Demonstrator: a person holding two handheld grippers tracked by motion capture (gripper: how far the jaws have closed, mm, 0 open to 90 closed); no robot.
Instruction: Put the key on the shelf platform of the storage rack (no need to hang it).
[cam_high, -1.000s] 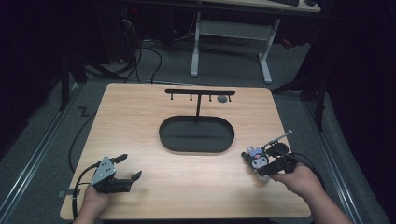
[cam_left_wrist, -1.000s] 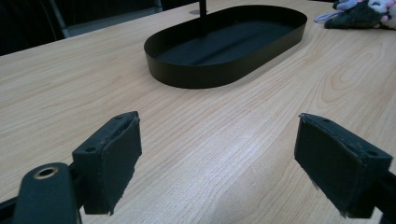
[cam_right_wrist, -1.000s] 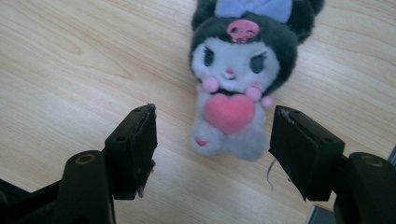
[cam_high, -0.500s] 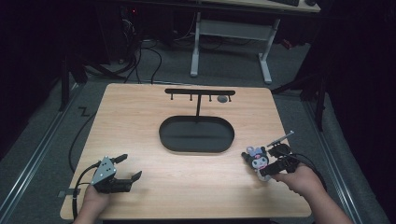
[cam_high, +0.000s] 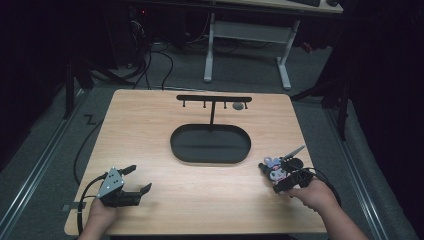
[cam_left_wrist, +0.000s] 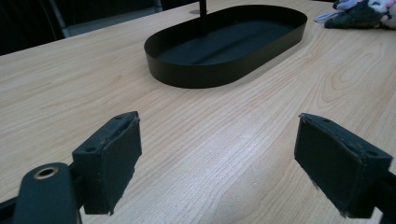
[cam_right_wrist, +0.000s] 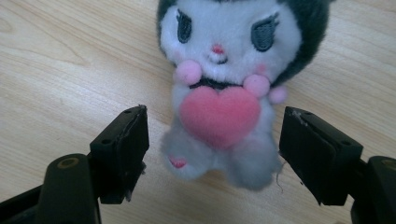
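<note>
A small plush toy (cam_high: 273, 171) with a white face, dark ears and a pink heart (cam_right_wrist: 219, 109) lies on the wooden table (cam_high: 200, 200) at the right. My right gripper (cam_high: 280, 176) is over it. Its jaws have just been opening and now stand open, with the toy's lower body (cam_right_wrist: 210, 154) between them and both pads clear of the fur. My left gripper (cam_high: 140, 179) rests near the front left corner, open, with nothing between its fingers (cam_left_wrist: 112, 154). The toy (cam_left_wrist: 359, 11) also shows far off at the top right of the left gripper view.
A black oval tray (cam_high: 175, 145) sits mid-table, with a post rising from it to a black bar with hooks (cam_high: 214, 98). A small grey item (cam_high: 238, 105) hangs near the bar's right end. The tray's wall (cam_left_wrist: 210, 77) lies ahead of my left gripper.
My right hand has come down slightly toward the table with the plush toy, and its jaws have spread apart around it. The left gripper has stayed put.
</note>
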